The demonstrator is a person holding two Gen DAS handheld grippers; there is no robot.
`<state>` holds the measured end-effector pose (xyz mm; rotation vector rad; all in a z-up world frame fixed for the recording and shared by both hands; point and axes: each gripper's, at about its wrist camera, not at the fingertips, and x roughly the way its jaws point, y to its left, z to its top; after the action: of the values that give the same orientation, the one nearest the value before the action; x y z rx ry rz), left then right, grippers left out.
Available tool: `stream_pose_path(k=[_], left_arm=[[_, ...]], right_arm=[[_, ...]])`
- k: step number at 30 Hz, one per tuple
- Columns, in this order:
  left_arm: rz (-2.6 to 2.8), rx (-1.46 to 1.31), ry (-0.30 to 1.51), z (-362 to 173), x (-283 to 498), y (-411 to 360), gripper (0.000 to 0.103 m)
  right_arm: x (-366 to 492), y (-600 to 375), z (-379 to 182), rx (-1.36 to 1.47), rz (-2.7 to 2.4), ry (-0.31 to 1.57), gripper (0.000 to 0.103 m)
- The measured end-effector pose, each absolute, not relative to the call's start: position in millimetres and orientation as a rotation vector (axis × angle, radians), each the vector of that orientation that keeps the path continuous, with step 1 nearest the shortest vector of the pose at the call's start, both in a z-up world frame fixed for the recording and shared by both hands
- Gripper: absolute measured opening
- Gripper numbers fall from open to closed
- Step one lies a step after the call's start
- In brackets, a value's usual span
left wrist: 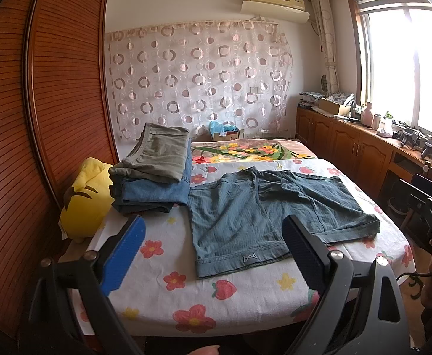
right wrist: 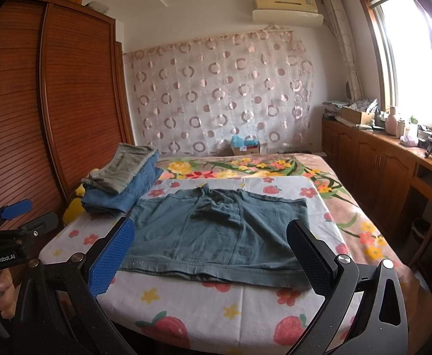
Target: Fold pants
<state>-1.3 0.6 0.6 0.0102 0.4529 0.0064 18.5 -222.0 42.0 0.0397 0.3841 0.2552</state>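
Note:
A pair of teal shorts (left wrist: 263, 207) lies spread flat on the flowered sheet (left wrist: 245, 295), leg hems toward me and drawstring waist at the far side. In the right wrist view the shorts (right wrist: 216, 236) fill the middle of the bed. My left gripper (left wrist: 213, 230) hangs open above the near edge of the bed, short of the left leg hem, holding nothing. Open as well, my right gripper (right wrist: 210, 236) hovers in front of the hems with nothing between its fingers. The left gripper (right wrist: 14, 216) also shows at the left, held by a hand.
A stack of folded pants (left wrist: 156, 171), olive on top of blue denim, sits at the bed's left side beside a yellow plush toy (left wrist: 85, 204). A louvred wooden wardrobe (left wrist: 53, 88) stands left. Low wooden cabinets (left wrist: 349, 145) with clutter run under the window on the right.

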Motion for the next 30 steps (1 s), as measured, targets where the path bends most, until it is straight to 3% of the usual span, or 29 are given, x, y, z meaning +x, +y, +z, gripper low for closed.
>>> stream_pose_path(k=[30], left_arm=[[-0.001,0.008,0.453,1.0,-8.3,-2.2,0.094]], right_arm=[[17.0,-232.6,36.6,0.045,0.257,0.382,0.103]])
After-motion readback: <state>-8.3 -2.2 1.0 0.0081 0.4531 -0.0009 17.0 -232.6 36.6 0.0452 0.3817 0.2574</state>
